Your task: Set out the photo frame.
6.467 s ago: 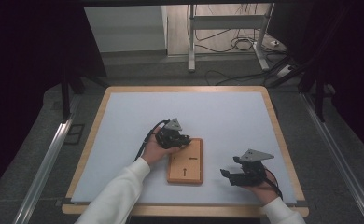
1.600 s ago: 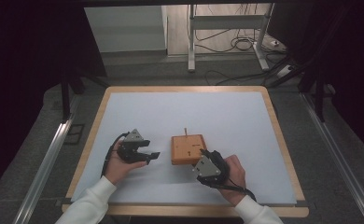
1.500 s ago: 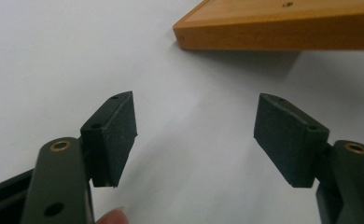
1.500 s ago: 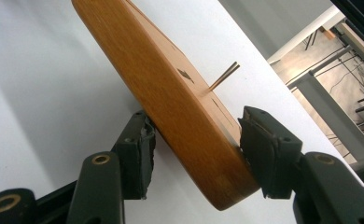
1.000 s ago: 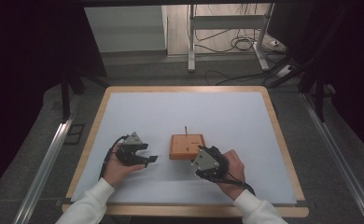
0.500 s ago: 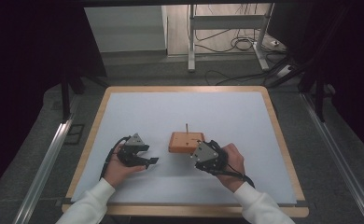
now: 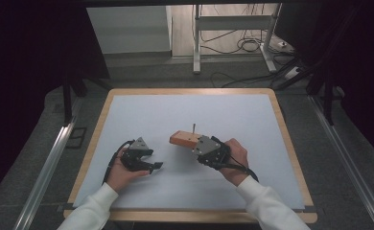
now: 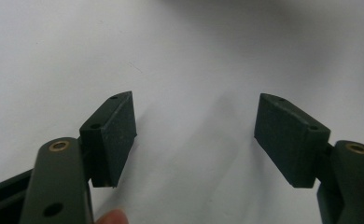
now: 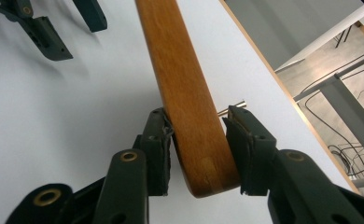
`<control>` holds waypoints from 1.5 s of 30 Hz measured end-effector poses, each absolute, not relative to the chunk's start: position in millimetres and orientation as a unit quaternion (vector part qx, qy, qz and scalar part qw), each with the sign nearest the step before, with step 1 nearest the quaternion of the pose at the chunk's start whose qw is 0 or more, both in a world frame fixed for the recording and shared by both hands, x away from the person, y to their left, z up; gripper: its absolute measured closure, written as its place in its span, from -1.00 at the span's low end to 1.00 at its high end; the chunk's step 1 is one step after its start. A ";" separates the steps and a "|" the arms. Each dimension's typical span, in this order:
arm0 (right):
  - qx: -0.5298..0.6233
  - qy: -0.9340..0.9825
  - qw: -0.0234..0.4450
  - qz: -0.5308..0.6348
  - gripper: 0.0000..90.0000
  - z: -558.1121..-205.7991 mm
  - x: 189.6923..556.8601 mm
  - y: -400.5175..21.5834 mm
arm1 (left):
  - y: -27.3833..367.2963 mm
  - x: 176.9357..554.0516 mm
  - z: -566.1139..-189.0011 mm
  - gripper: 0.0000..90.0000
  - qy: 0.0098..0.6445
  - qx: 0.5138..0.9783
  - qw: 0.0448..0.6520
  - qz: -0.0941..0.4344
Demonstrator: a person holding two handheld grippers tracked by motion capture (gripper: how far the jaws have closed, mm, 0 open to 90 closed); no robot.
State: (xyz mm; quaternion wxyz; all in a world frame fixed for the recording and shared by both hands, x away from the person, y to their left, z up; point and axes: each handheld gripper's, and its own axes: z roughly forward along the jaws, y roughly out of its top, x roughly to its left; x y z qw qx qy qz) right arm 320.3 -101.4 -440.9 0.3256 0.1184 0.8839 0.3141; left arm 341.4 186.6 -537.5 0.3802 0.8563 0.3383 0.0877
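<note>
wood block (image 7: 184, 139) sits near the middle of the white tabletop (image 7: 185, 110), tipped up off the surface at the end held by the right gripper (image 7: 205, 149). in the right gripper view the block (image 9: 185, 93) runs away from the camera as a long orange-brown slab standing on its thin edge, its rounded near end clamped between the two black fingers (image 9: 154, 149), one pressed to each broad face. a thin metal pin (image 7: 193, 128) stands up from the block's top in the high view; in the right gripper view the pin (image 9: 231, 108) pokes out sideways just past the far finger. the right hand (image 7: 234, 158) wraps that gripper just right of the block, a white sleeve behind it and a black cable looped over the wrist.

left gripper (image 7: 149, 166) is well left of the block and a little nearer the person, apart from it, held by the left hand (image 7: 122, 170) low over the tabletop. its fingers (image 8: 117, 128) are spread wide with nothing between them but bare white surface (image 8: 194, 56); whether they touch it i cannot tell. a fingertip shows at the bottom edge of the left gripper view. the spread left fingers (image 9: 45, 37) also appear beyond the block in the right gripper view.
</note>
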 end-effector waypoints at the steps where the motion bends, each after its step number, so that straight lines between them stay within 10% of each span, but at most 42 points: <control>1: 0.116 0.884 0.327 0.314 0.41 -440.1 321.2 -100.7 | 186.9 341.5 -537.5 -0.35 0.338 0.856 0.380 0.088; 25: 0.083 0.902 0.238 0.351 0.54 -402.4 300.2 -133.6 | 184.9 340.6 -537.2 -0.35 0.338 0.856 0.383 0.084; 45: 0.166 0.874 0.277 0.363 0.39 -400.6 346.3 -139.9 | 184.8 340.7 -537.3 -0.36 0.336 0.857 0.381 0.084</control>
